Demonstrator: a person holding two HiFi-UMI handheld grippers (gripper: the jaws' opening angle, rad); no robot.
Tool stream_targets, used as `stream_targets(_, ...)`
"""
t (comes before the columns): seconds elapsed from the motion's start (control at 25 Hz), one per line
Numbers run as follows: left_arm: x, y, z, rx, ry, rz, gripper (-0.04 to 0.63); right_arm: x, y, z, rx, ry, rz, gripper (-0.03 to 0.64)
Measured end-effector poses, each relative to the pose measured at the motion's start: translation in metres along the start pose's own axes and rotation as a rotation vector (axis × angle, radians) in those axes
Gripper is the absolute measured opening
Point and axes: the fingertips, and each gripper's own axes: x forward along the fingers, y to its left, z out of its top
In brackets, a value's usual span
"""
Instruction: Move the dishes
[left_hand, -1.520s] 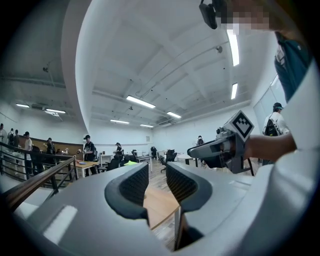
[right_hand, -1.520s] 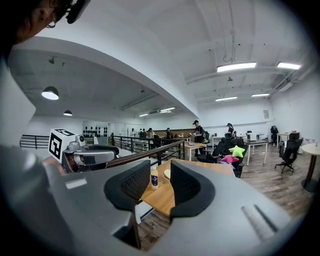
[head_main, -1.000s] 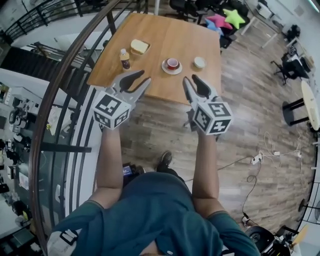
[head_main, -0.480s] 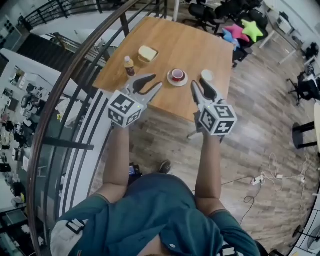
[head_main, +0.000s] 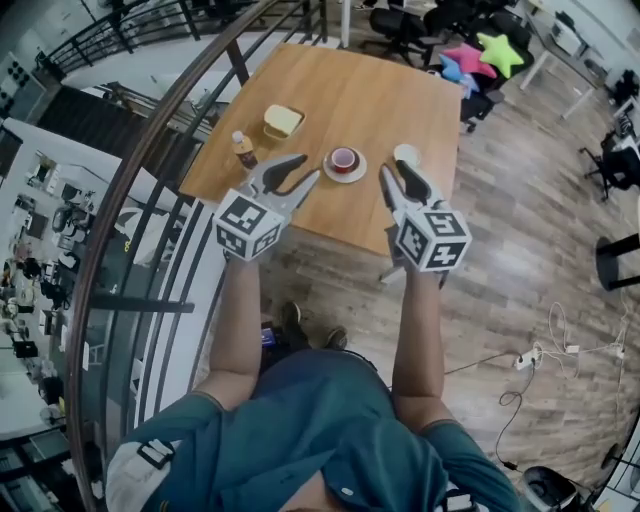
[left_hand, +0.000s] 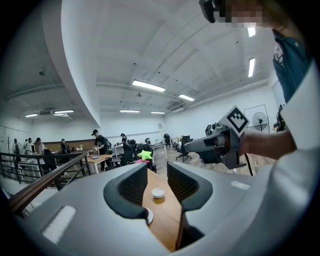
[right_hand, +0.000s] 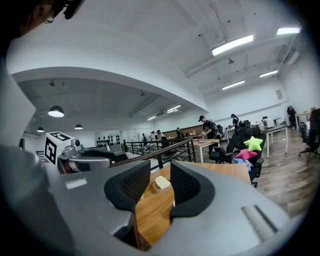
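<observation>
Dishes all sit on the wooden table (head_main: 370, 90), none gripped. Red cup (head_main: 344, 157) on a white saucer (head_main: 358, 170) near the front edge. Small white bowl (head_main: 405, 153) just right of it. Pale yellow dish (head_main: 283, 121) further back on the left. Brown bottle (head_main: 243, 150) upright by the left edge. Left gripper (head_main: 309, 167): jaws have just been opening, now wide apart with nothing between them, tips over the table's near edge beside the saucer. Right gripper (head_main: 394, 172): jaws apart too, empty, tips near the white bowl. Both aim roughly level across the table. Curved railing (head_main: 150, 130) runs past the table's left side.
</observation>
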Motion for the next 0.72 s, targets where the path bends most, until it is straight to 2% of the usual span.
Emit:
stream_targets(0.2, 0.022, 0.014, -0.001, -0.002, 0.007, -0.04, 0.123, 0.019, -0.01, 0.0, 0.009, 0.014, -0.018, 0.107)
stream_targets(0.72, 0.105, 0.07, -0.013, -0.056, -0.039, -0.161, 0.124, 0.073, -0.062, 0.0, -0.011, 0.085, -0.146, 0.107)
